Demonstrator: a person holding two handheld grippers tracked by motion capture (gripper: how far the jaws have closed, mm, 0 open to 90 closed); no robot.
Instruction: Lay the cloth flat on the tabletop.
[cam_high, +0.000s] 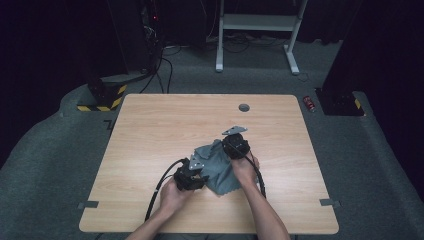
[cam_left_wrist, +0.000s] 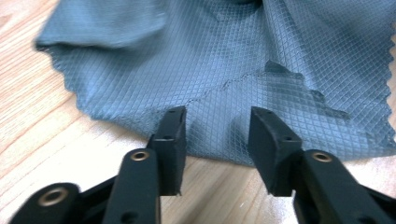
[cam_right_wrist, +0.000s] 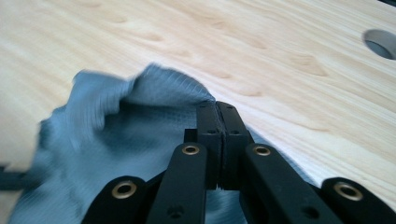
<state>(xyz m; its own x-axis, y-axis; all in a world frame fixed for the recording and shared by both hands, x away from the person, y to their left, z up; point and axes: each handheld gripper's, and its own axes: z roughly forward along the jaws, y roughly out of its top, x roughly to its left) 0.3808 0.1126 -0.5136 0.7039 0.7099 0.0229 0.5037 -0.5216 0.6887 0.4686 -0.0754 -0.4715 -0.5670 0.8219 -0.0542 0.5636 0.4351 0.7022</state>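
At the near edge of the table (cam_high: 150, 125) the person's forearms come in, a gripper in each hand. The left gripper (cam_left_wrist: 217, 135) sits nearest, its jaws apart and poised over the near hem of the cloth (cam_left_wrist: 224, 70), with nothing pinched between them. The cloth is grey-blue with a fine diamond weave and zigzag-cut edges; it lies rumpled a little right of the table's middle, nearer the near edge than the far one. Just beyond, the right gripper (cam_right_wrist: 217, 121) has its jaws pressed together on a raised fold of the cloth (cam_right_wrist: 135, 121), which bunches up around the tips. In the high view the cloth (cam_high: 216, 167) lies between the left gripper (cam_high: 192, 174) and the right gripper (cam_high: 235, 146).

The top is pale wood, with a round hole (cam_high: 244, 107) near the far edge. Past the table lie grey carpet, a red can (cam_high: 309, 103) by the far right corner, black cables, a white frame (cam_high: 260, 30) and a yellow-and-black striped base (cam_high: 102, 97) off the far left corner.
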